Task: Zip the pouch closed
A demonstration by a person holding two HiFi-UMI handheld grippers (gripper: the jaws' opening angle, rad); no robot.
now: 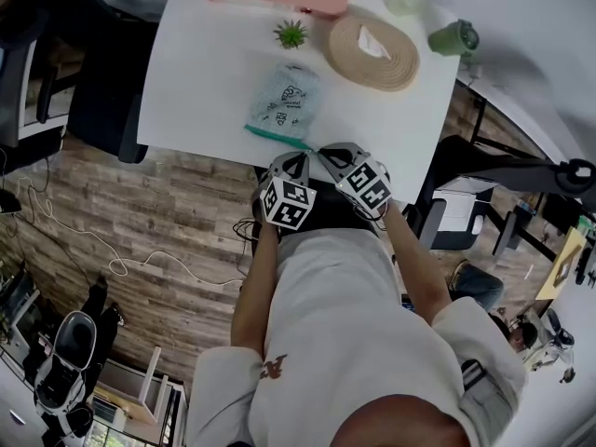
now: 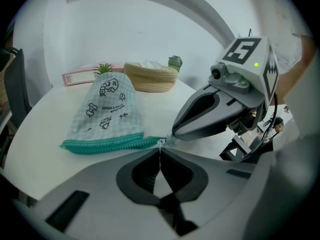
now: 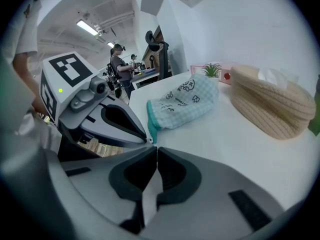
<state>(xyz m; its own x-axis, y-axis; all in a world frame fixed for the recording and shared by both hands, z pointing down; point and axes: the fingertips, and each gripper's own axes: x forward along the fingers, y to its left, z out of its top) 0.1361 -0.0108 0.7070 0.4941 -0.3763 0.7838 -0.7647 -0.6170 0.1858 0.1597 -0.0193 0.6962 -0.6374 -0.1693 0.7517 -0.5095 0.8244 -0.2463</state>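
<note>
At the near edge of the white table [image 1: 200, 73], the left gripper [image 2: 160, 151] and the right gripper [image 3: 156, 151] both have their jaws pressed together. Their tips meet at the right end of the teal zipper [image 2: 107, 144]. Whether either one pinches the pull cannot be made out. Just beyond lies the checked pouch [image 1: 284, 101], flat, its zipper edge nearest. Farther off stand a small plant [image 1: 291, 33] and, to its right, a round woven basket [image 1: 372, 59].
</note>
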